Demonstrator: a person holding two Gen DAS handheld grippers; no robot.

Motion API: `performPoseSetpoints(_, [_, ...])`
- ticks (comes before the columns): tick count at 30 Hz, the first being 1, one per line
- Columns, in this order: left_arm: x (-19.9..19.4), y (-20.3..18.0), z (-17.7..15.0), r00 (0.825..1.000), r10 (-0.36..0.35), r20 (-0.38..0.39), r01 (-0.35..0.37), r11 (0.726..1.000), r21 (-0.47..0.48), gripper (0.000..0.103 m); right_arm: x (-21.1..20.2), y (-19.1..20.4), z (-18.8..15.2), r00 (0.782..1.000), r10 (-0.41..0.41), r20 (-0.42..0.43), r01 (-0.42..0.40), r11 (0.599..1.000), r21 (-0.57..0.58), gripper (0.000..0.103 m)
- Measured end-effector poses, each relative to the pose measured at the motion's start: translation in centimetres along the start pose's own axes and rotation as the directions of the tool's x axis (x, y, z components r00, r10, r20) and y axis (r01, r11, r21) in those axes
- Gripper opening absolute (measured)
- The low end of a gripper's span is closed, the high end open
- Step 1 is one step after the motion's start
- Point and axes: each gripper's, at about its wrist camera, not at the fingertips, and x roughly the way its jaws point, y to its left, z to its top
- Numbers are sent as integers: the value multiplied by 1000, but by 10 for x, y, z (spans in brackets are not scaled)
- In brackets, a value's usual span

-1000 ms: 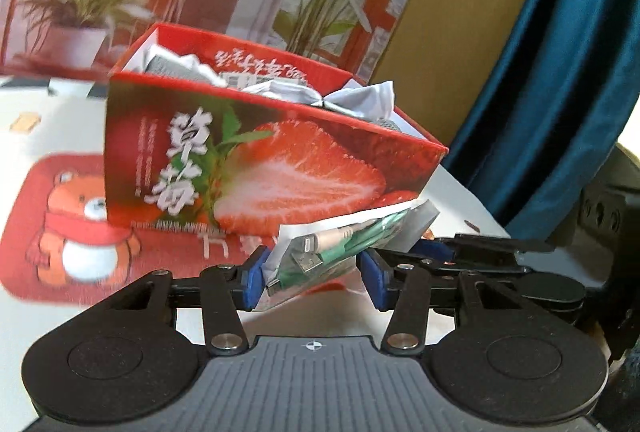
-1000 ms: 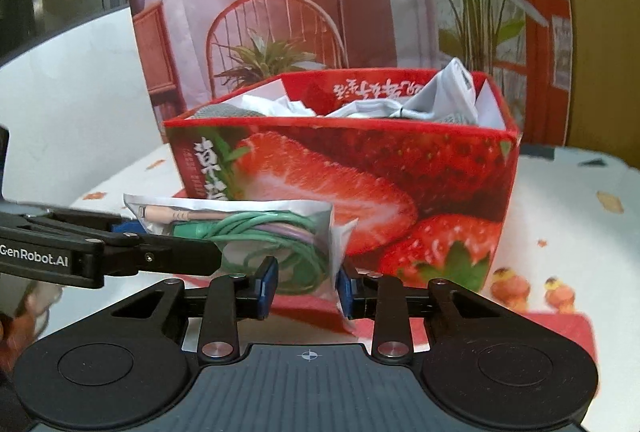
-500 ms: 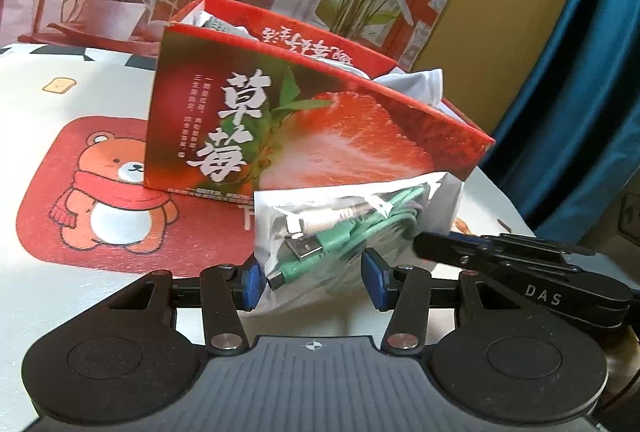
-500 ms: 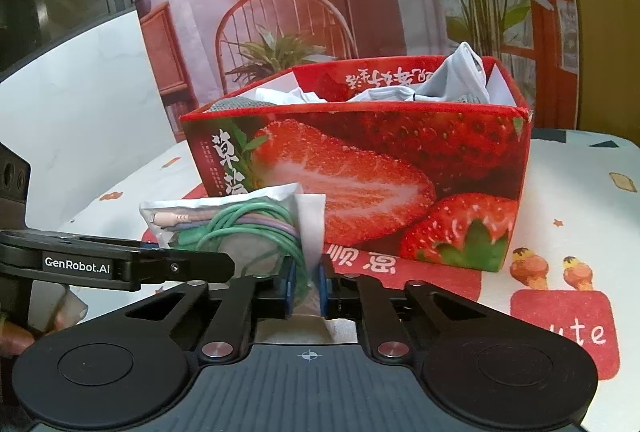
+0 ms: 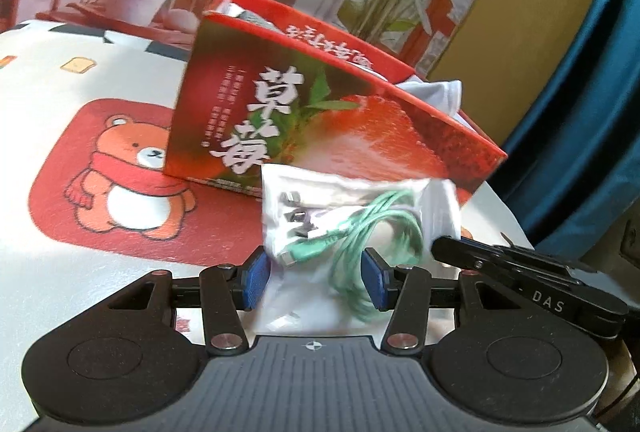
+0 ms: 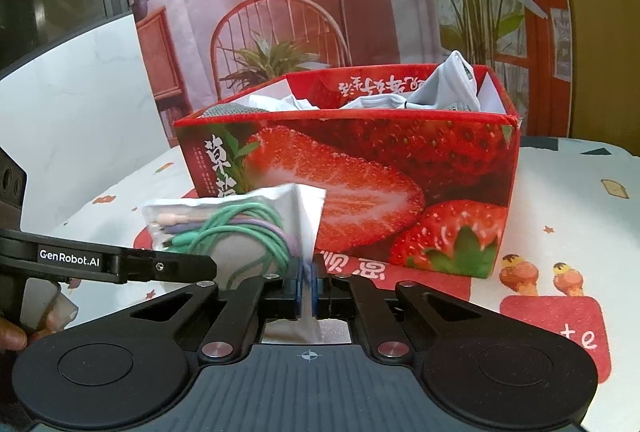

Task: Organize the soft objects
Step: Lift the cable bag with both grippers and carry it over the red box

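In front of the strawberry carton (image 6: 360, 188), just above the printed tablecloth (image 5: 100, 272), a clear plastic bag of coiled cables (image 5: 352, 228) is held between both tools. The right gripper (image 6: 307, 278) is pinched flat on the bag's right edge; the left gripper (image 5: 316, 278) stands half-wide with its blue pads (image 5: 254, 282) against the bag's bulky part, gripping it as far as I can tell. The carton already holds crumpled white cloth (image 6: 448, 88). To do this step well, I would keep the thin edge pinned while lifting, raise the bag clear of the carton's near wall before moving over it (the film is slippery and the green cable (image 6: 240, 228) shifts the weight), and release only once it is above the opening.
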Motion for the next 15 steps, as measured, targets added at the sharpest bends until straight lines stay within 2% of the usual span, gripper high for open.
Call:
performPoseSetpoints(3, [2,6,-1,1000,-17,-14,16,999,-49,52,-1,-5,-1,1000,0,-4,1,1000,29,1])
performPoseSetpoints(8, [9,3,-8,998,-17,-67,15,999,-41,52,1,-5,-5,1000,5,-22,-4,999,34,1])
performPoseSetpoints(15, [6,4,-7,998,-39,-45,37,998,-54,52,-1,-3,-6,1000,10,-24,-9,999,37,1])
